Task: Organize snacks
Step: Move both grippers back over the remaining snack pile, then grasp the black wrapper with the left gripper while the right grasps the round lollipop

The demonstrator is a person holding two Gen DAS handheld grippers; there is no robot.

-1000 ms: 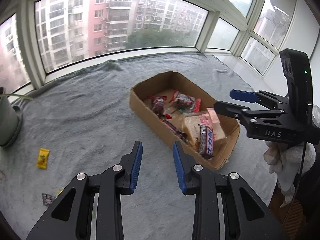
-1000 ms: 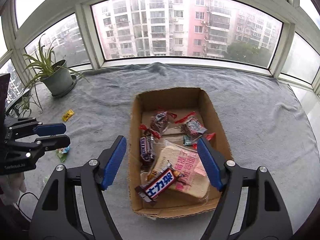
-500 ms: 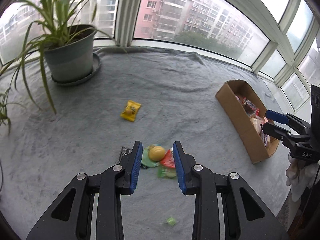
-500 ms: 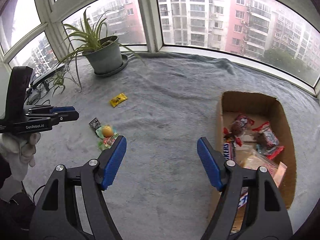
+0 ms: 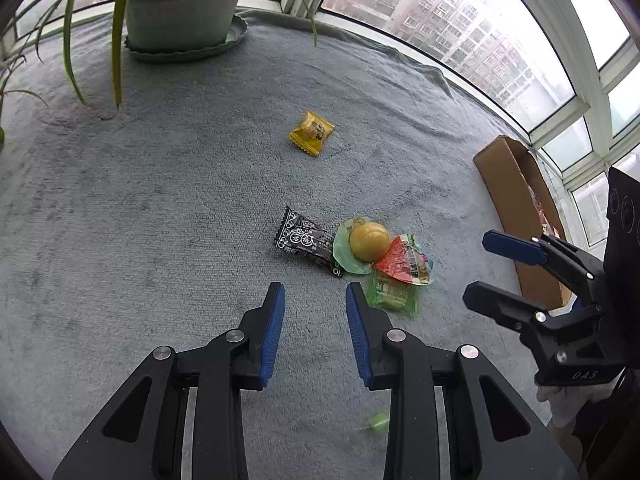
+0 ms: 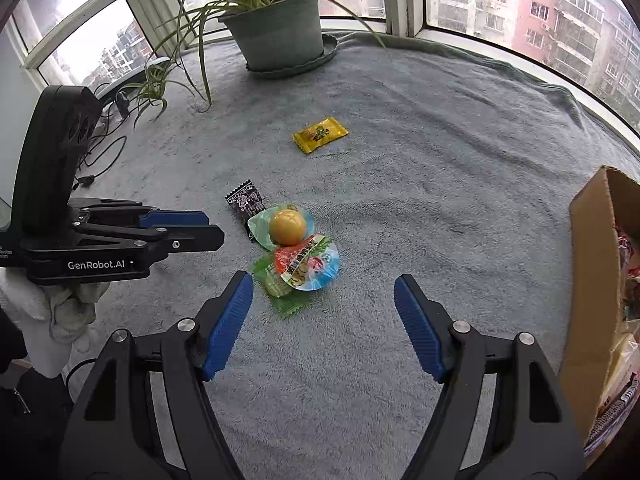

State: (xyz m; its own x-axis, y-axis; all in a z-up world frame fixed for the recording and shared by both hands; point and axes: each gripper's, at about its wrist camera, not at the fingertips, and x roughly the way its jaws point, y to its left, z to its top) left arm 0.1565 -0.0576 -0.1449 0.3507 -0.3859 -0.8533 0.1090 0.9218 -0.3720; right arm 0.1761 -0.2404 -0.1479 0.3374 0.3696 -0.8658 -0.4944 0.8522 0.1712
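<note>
Left gripper (image 5: 315,308): jaws a narrow gap apart, nothing between them, tilted down over the grey blanket (image 5: 168,208); seen side-on at the left of the right wrist view (image 6: 212,228)
Right gripper (image 6: 323,304): jaws wide apart, empty, tilted down; seen at the right edge of the left wrist view (image 5: 486,270)
Black wrapper (image 5: 306,240): just ahead of the left gripper's tips, flat; long axis slants from upper left to lower right in the left wrist view, its near end tucked under the green-lidded cup
Jelly cup with yellow ball (image 5: 368,242): ahead and a little right of the left jaws, touching the black wrapper and the red-lidded cup
Red-lidded cup (image 6: 308,264): just ahead of the right gripper's left finger, lid up, overlapping the green packet
Green packet (image 6: 280,282): nearest item to both grippers, beside the left gripper's right fingertip, partly under the red-lidded cup
Yellow candy packet (image 5: 312,133): well ahead of both grippers, alone; long axis runs lower left to upper right in the right wrist view
Small green candy (image 5: 378,420): beneath the left gripper's right finger, blurred
Cardboard box (image 6: 592,280): far right of the right gripper, snacks inside
Potted plant (image 6: 280,28): far ahead, on a saucer
</note>
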